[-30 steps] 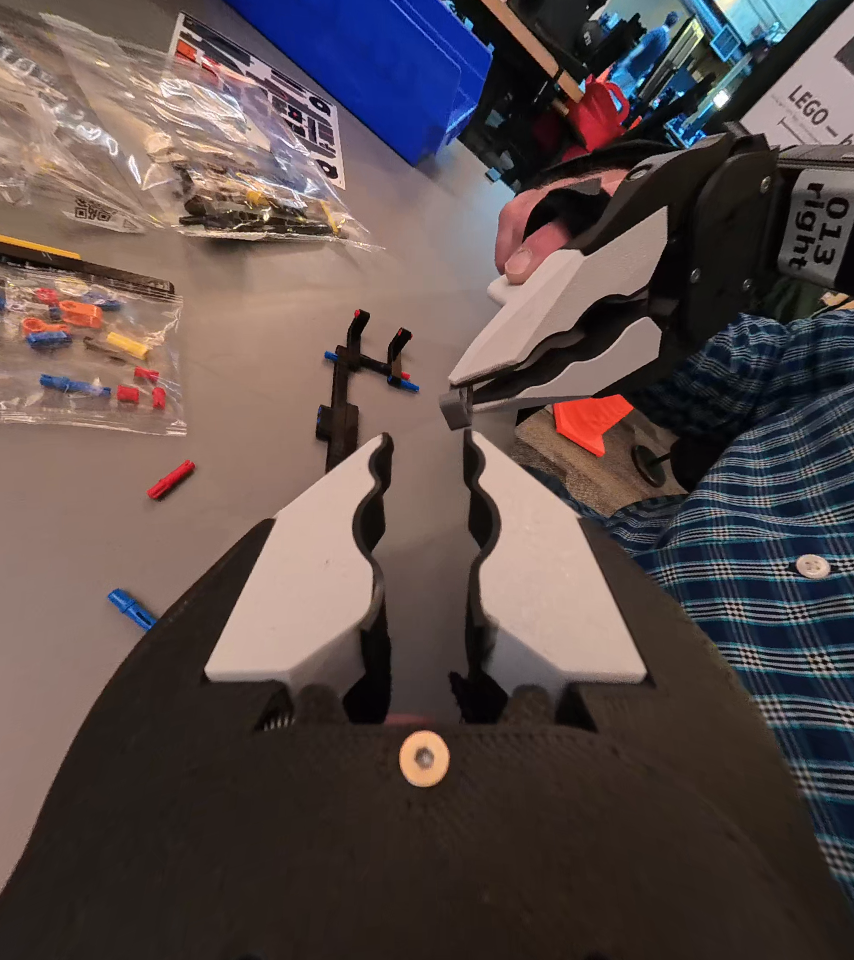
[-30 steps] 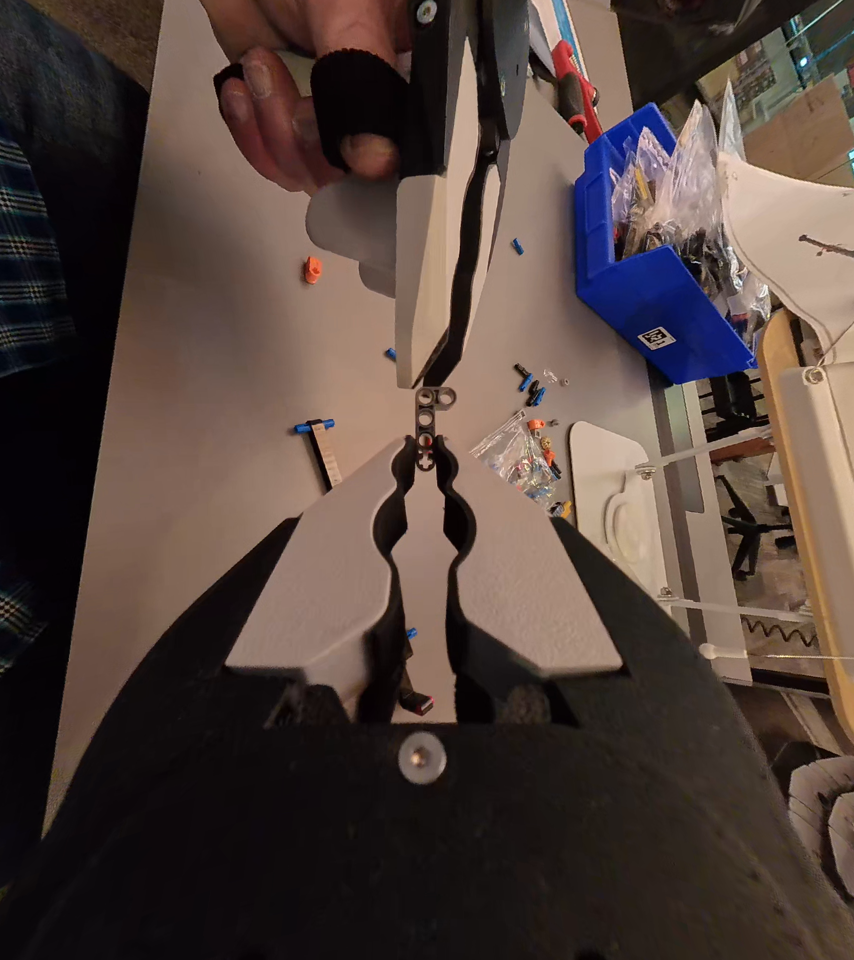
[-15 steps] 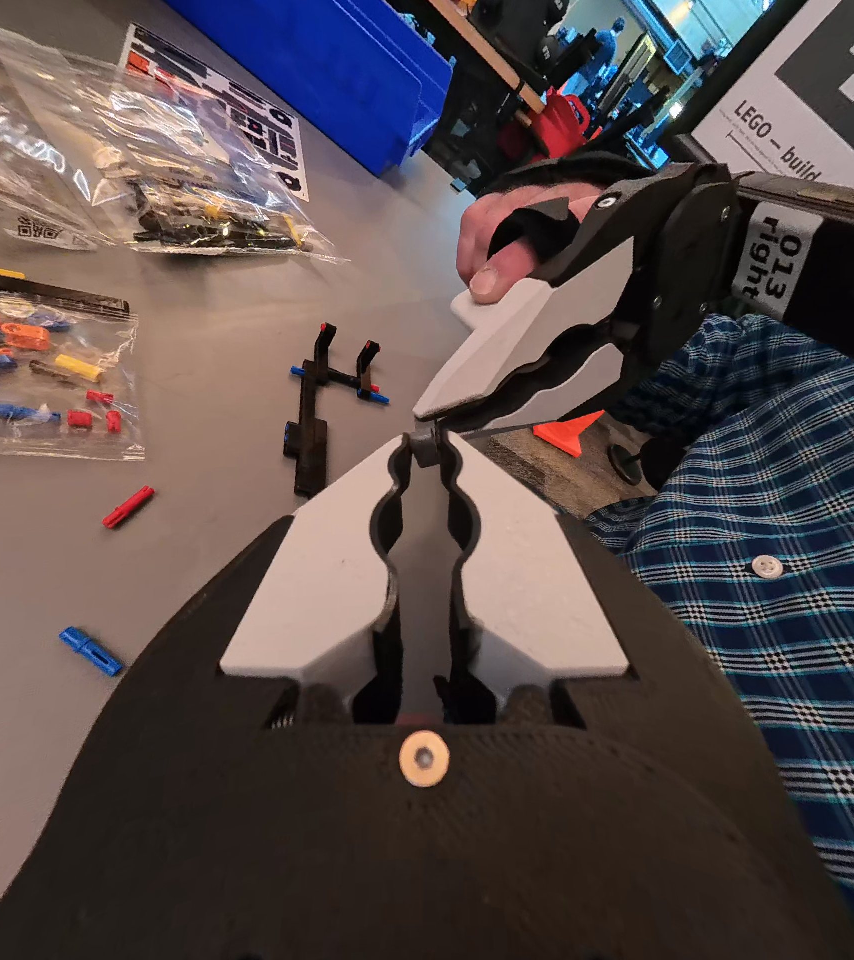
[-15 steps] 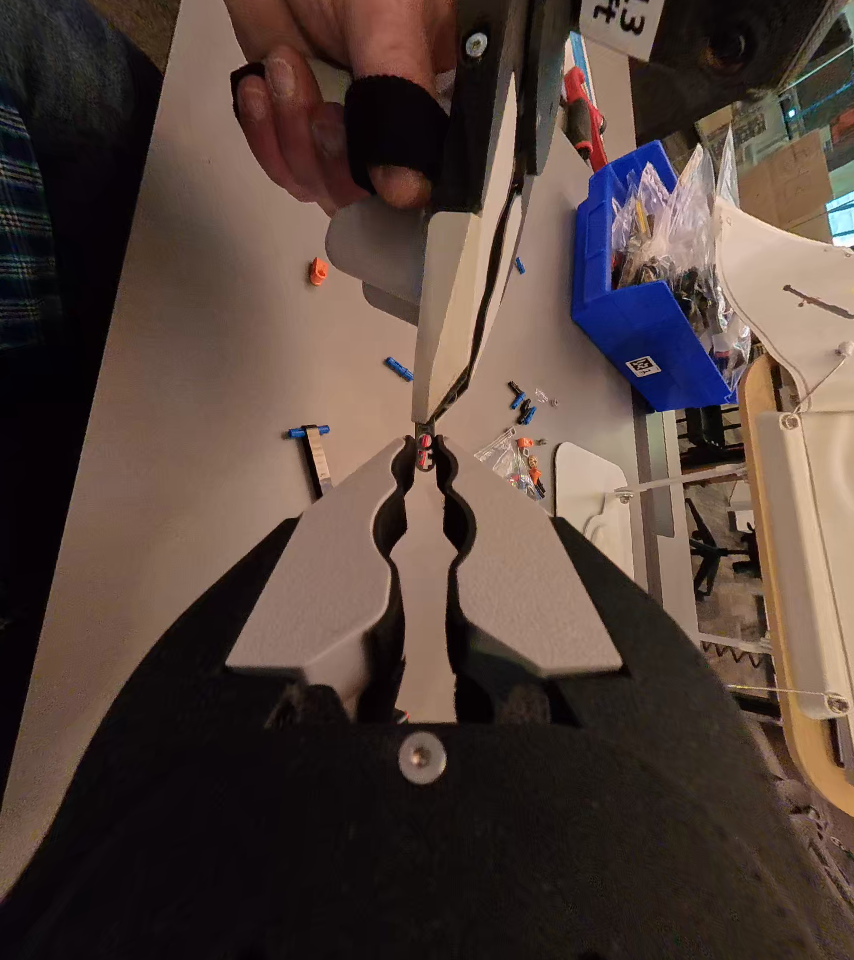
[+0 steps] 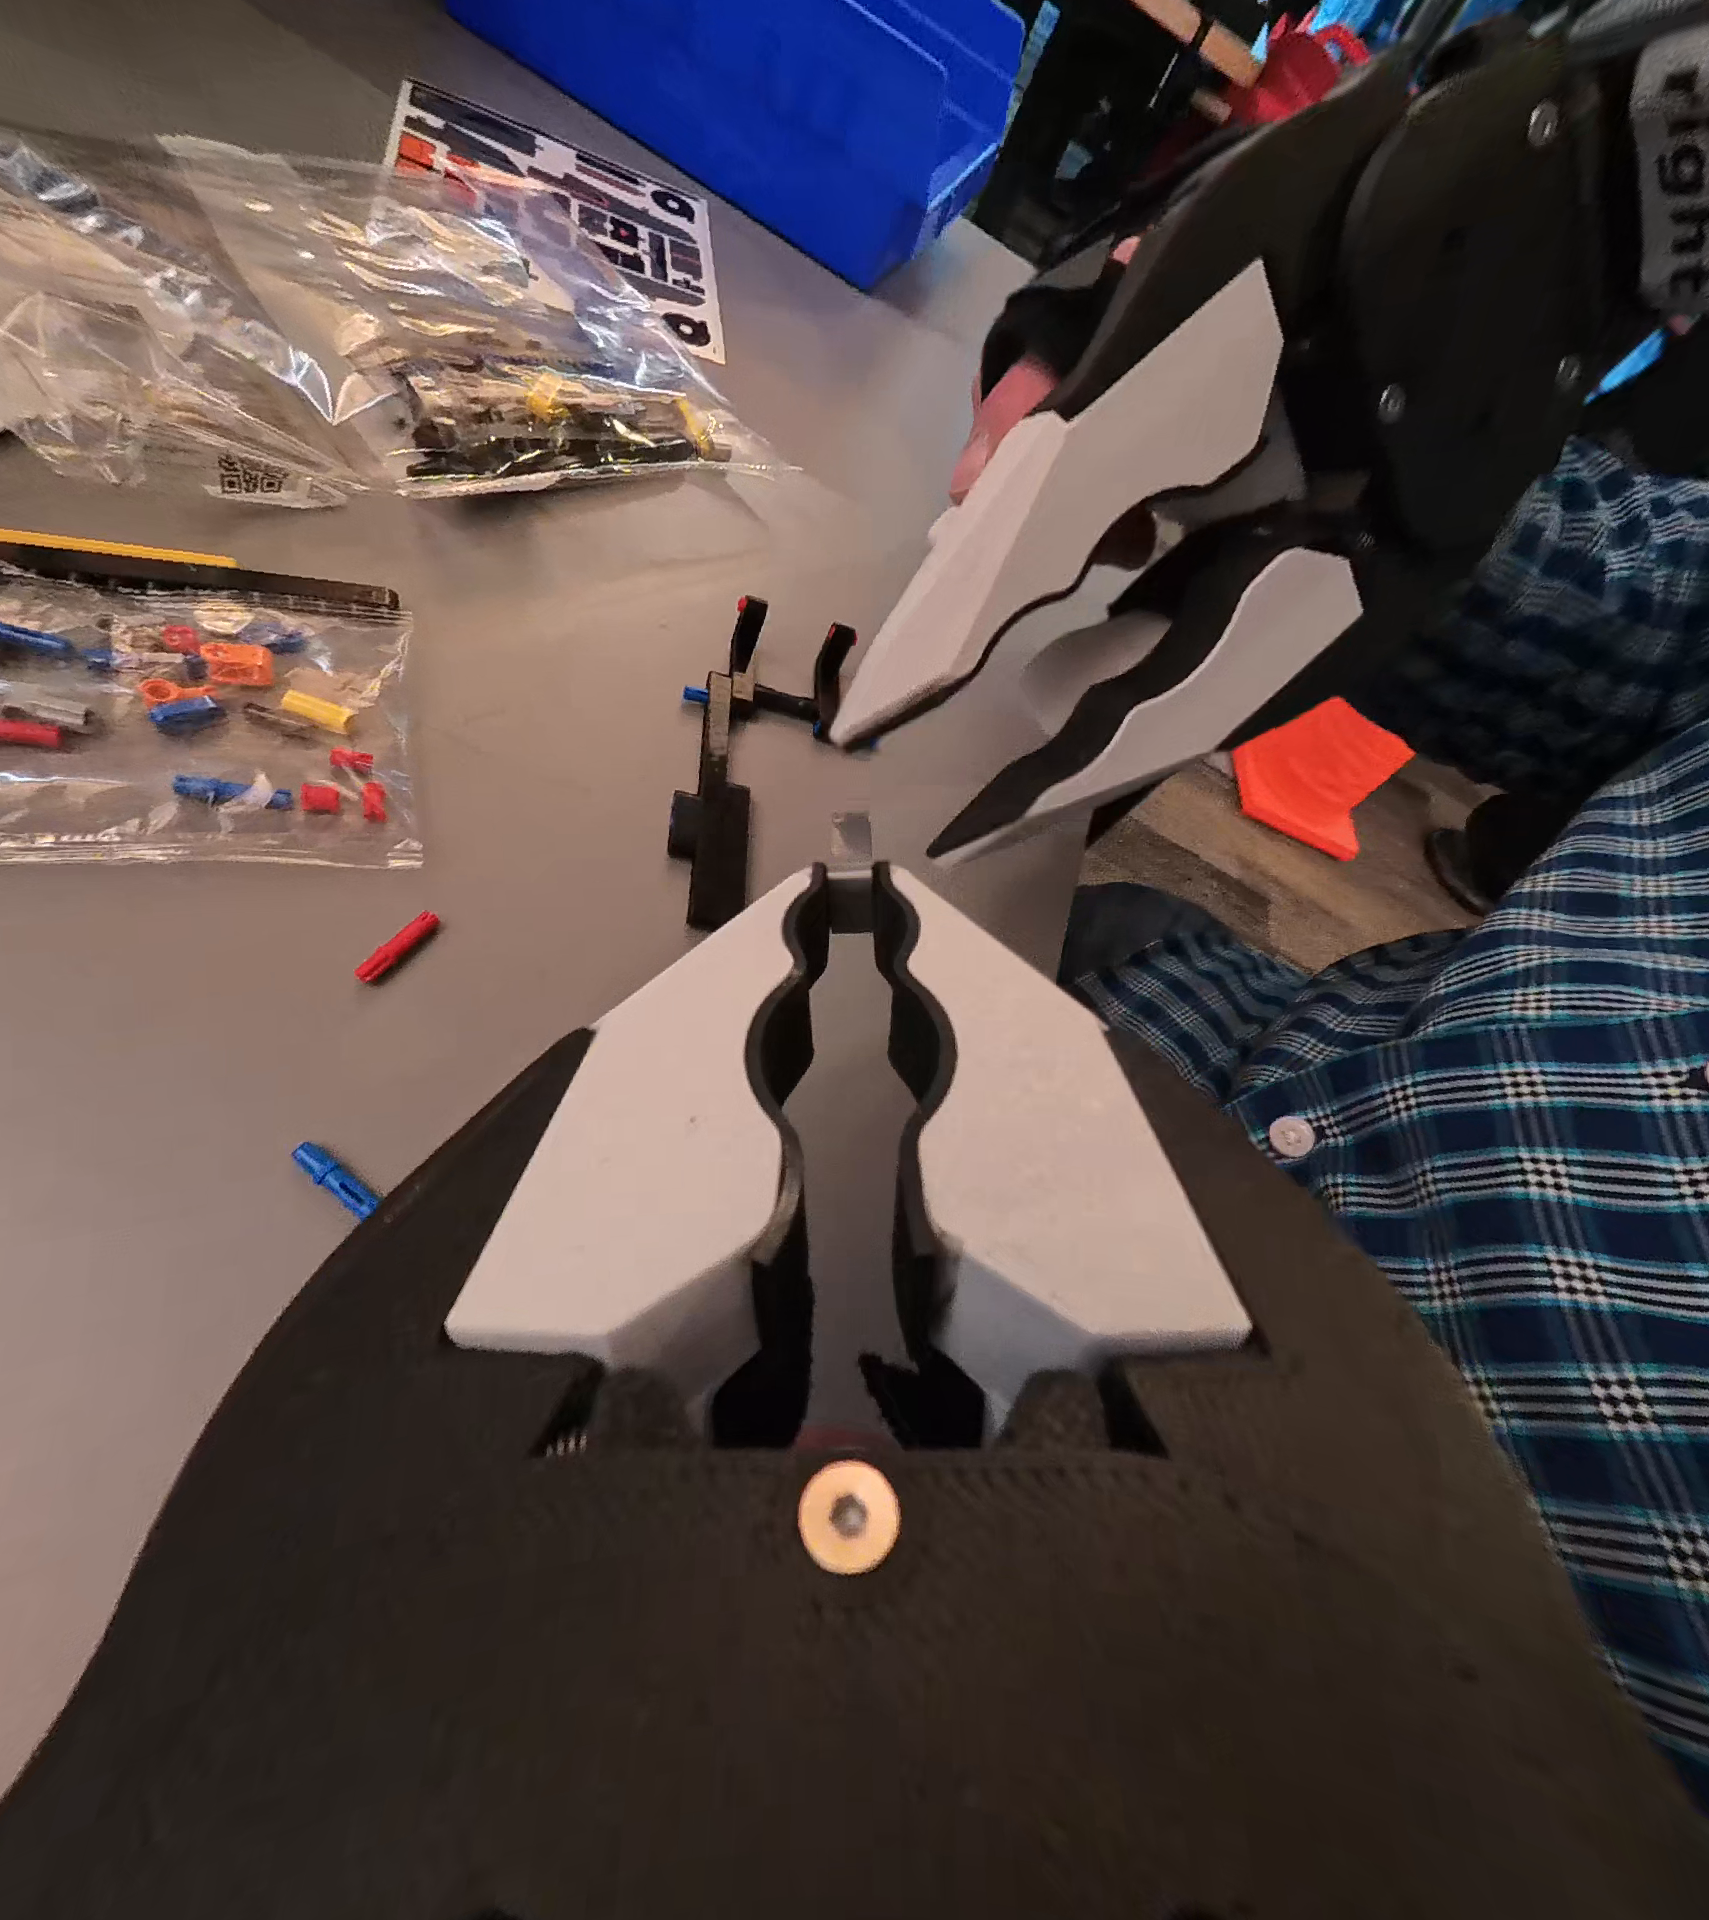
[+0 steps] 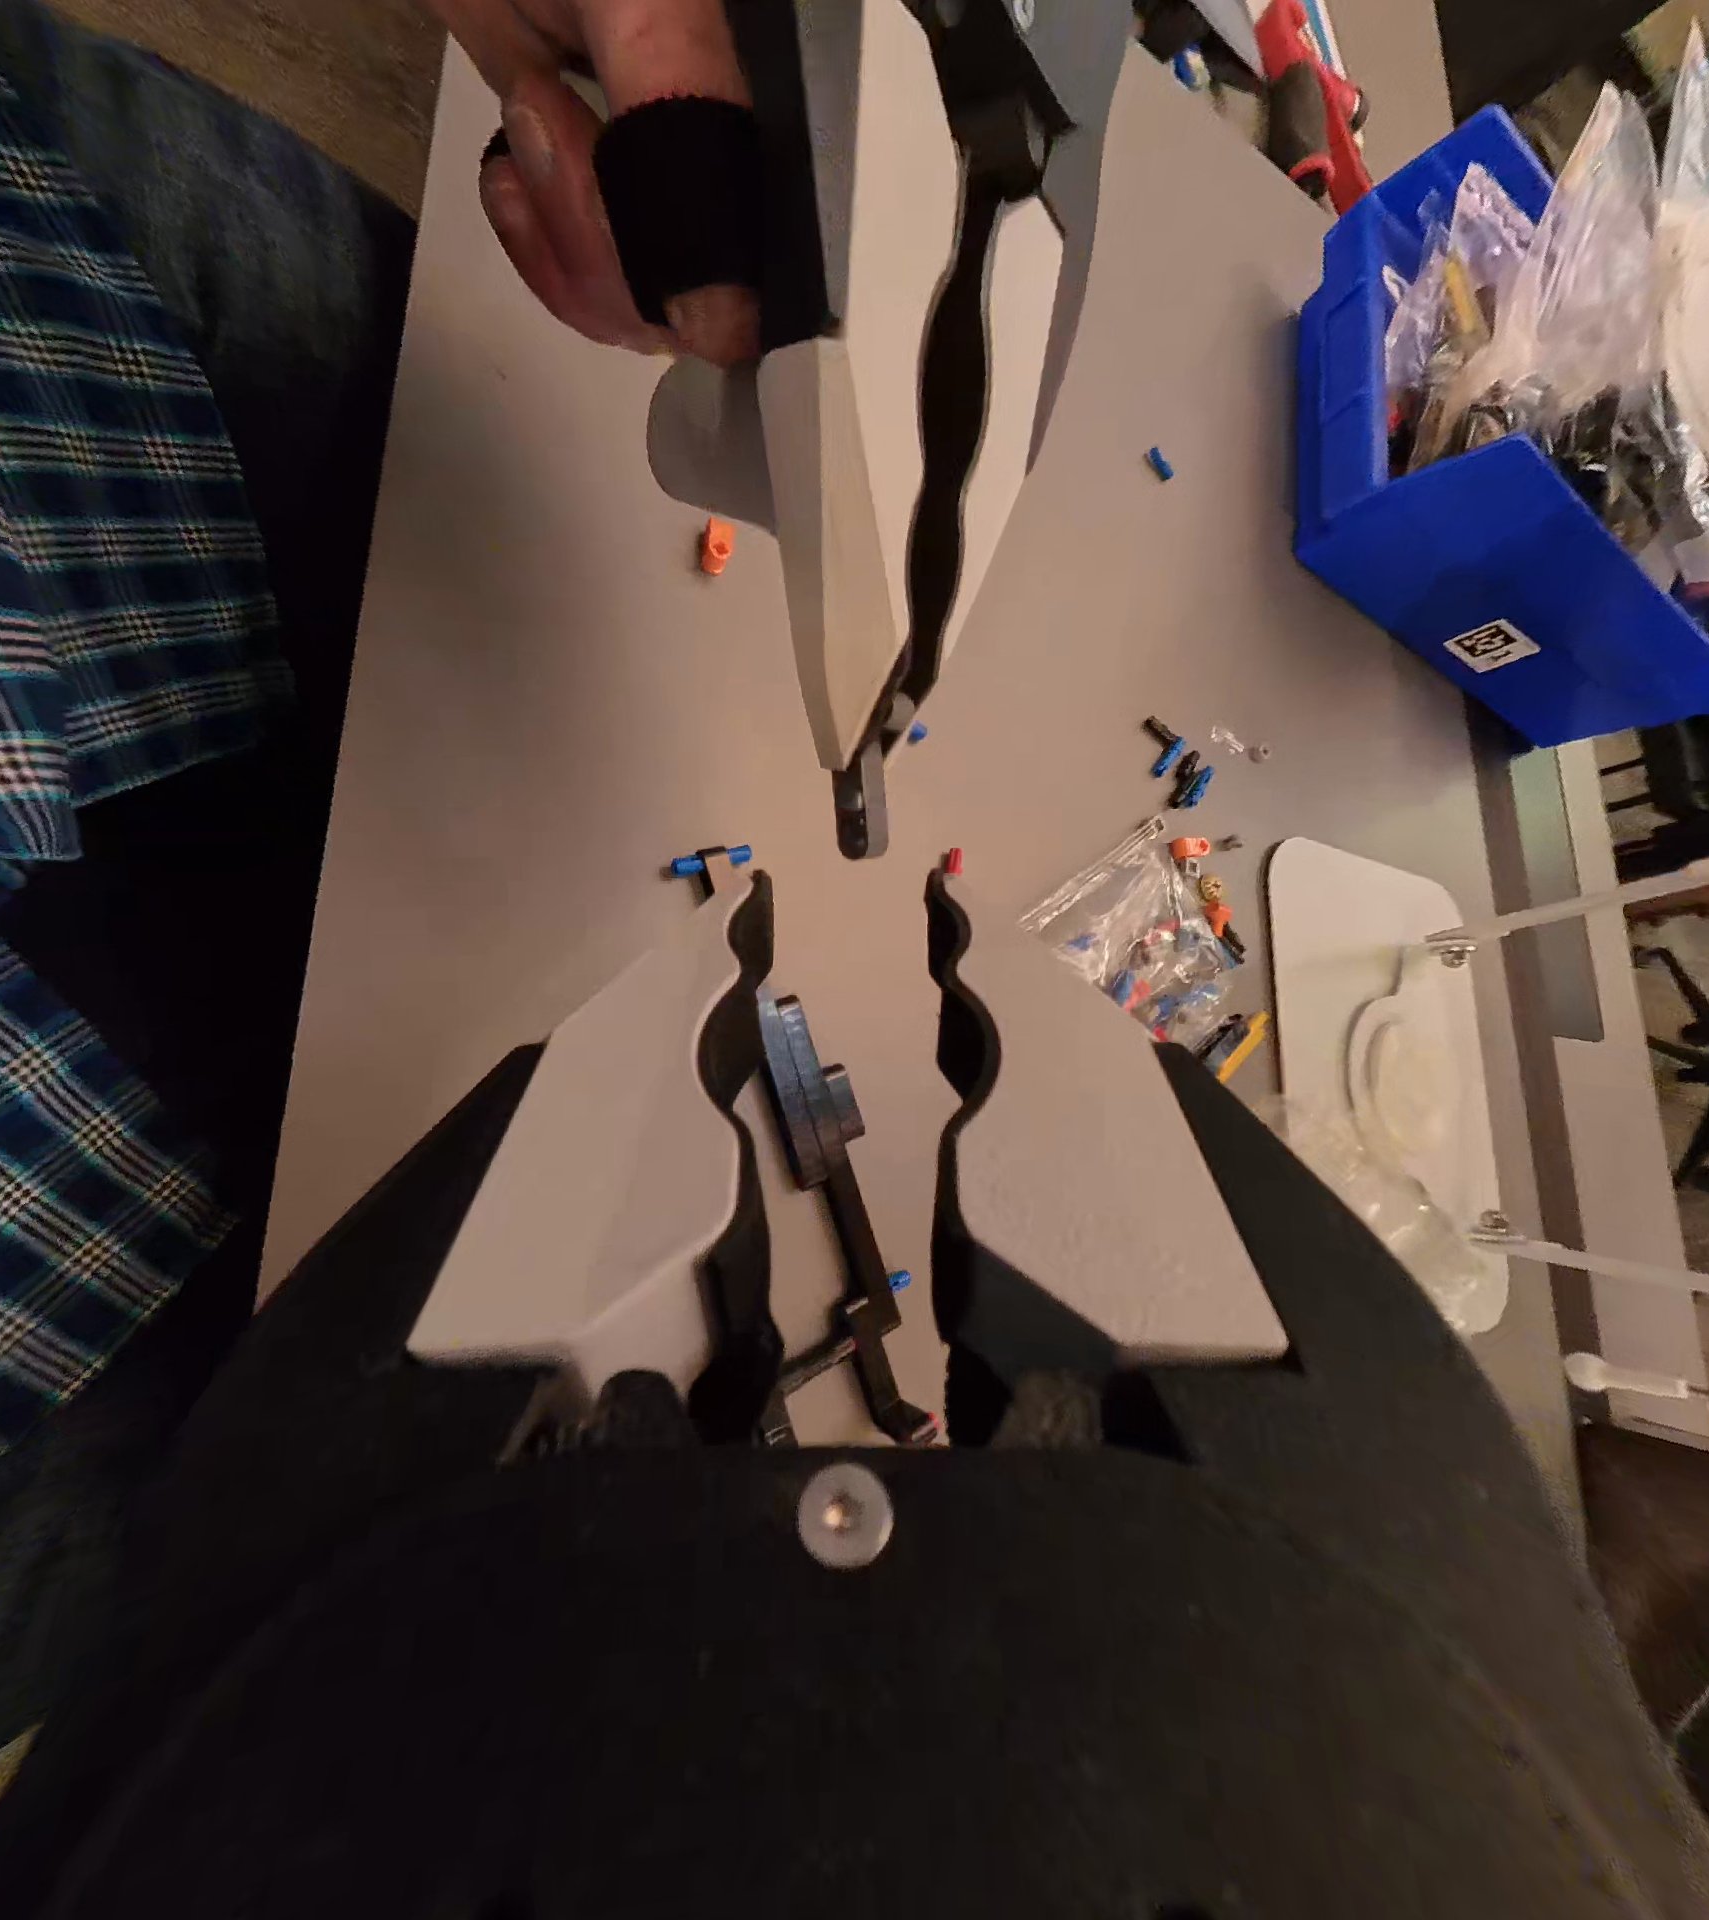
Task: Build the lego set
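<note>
My left gripper (image 5: 850, 881) is shut on a small grey Lego beam (image 5: 852, 837) that sticks out past its tips above the grey table. My right gripper (image 6: 845, 883) is open and empty, with its tips just short of the beam's free end (image 6: 860, 805). In the left wrist view the right gripper (image 5: 886, 790) hangs open just beyond the beam. A black Lego frame with blue and red pins (image 5: 715, 821) lies flat on the table; in the right wrist view the frame (image 6: 819, 1122) shows between the right gripper's fingers, below them.
Clear bags of parts (image 5: 154, 717) (image 5: 476, 416) and a sticker sheet (image 5: 569, 218) lie at the left. A blue bin (image 6: 1484, 582) stands at the far side. Loose red (image 5: 398, 945), blue (image 5: 330, 1174) and orange (image 6: 715, 545) pieces lie around. A plaid shirt (image 5: 1556, 1143) is at the table edge. Both grippers' tips are close together, under 4 cm apart.
The right gripper held the grey beam. The left gripper closed on its free end. The right gripper has opened, let go and drawn back slightly.
</note>
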`<state>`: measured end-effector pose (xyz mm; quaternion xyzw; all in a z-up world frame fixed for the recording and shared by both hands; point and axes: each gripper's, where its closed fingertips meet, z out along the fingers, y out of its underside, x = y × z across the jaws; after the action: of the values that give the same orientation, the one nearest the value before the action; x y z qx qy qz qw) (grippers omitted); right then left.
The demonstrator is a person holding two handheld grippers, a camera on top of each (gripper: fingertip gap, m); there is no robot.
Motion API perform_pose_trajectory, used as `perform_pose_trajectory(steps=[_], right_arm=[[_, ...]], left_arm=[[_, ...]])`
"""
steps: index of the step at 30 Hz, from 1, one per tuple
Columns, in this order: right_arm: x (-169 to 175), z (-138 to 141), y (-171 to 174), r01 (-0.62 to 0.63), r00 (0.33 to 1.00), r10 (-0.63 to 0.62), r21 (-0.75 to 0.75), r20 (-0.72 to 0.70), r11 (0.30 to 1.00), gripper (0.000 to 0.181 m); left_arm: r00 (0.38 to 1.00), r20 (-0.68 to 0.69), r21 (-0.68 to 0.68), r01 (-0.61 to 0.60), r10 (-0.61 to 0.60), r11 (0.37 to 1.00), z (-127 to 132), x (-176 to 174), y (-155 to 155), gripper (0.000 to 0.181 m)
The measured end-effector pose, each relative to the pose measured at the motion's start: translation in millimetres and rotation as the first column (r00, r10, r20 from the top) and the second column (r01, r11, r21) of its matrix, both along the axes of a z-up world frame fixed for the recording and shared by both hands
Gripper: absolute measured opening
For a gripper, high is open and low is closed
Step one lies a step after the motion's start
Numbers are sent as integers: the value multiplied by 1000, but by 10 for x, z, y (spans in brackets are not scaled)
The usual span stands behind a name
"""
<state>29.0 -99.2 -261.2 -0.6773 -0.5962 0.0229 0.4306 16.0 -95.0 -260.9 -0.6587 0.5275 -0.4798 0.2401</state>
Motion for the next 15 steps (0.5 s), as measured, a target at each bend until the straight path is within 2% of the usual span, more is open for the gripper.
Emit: perform_pose_trajectory(steps=[7,15], right_arm=[[106,-18,-30,35,997,-40,-87,-62,996,30],[148,-144,-73,46,993,-65,-189,-95,981,33]], left_arm=[[997,-68,88,-27,33,996,-142,-105,-11,6],[984,-165,190,-39,71,981,-429,-216,-147,6]])
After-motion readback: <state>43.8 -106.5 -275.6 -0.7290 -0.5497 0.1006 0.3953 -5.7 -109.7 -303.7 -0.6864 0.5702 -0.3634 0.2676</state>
